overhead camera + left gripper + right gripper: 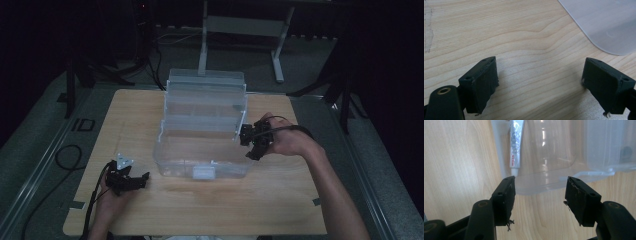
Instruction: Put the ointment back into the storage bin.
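From the high view, my right gripper [253, 141] sits at the right end of the clear plastic organiser box [202, 131], which stands open in tiers near the middle of the wooden table [280, 195], its lid tipped up on the far side. My left gripper [129, 181] rests low on the table to the near left, well apart from the box. I judge the step in hand to be coming away from the box's right end, so I should draw the right gripper straight back and level, keeping the pads off the thin wall so that I don't nudge the tiers or drag the box. In the left gripper view, my jaws stand wide apart over bare wood with nothing between them, and a rounded corner of the frosted box [606, 25] lies far off to the right; this hand does best simply staying put. In the right gripper view, my jaws are spread with only table between them, just short of the box's curved rim [544, 186]. The box looks thin, glossy and see-through, with moulded compartments, and a small white tube [516, 147] with red and grey print lies inside one, cap end pointing toward me.
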{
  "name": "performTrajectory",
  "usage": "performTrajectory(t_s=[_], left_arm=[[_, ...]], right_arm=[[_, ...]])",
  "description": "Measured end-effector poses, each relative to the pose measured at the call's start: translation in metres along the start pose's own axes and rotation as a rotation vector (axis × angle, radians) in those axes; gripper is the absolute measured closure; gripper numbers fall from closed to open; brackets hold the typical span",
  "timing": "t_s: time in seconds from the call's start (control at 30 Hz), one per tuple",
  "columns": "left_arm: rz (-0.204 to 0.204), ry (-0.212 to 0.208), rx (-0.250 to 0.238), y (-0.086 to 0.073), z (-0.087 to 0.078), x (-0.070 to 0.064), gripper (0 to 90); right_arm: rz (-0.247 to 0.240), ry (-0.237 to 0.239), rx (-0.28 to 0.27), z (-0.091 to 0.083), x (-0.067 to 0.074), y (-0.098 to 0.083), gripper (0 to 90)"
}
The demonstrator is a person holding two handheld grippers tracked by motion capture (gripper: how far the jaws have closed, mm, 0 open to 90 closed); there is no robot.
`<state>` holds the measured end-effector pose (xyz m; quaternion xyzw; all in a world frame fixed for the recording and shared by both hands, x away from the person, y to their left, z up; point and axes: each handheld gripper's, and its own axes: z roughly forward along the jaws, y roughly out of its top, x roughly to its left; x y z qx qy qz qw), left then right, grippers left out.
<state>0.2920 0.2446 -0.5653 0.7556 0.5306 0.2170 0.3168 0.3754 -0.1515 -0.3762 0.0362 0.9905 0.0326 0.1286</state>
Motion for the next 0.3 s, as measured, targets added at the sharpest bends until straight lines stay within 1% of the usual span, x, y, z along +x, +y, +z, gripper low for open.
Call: performTrajectory(t_s=[0.17, 0.3], left_arm=[[0.0, 0.0, 0.0, 0.0, 0.0, 0.0, 13.8], [0.0, 0.0, 0.0, 0.0, 0.0, 0.0, 13.8]], right_arm=[[-0.011, -0.01, -0.006, -0.004, 0.012, -0.01, 40.9], [-0.004, -0.019, -0.021, -0.007, 0.02, -0.02, 40.6]])
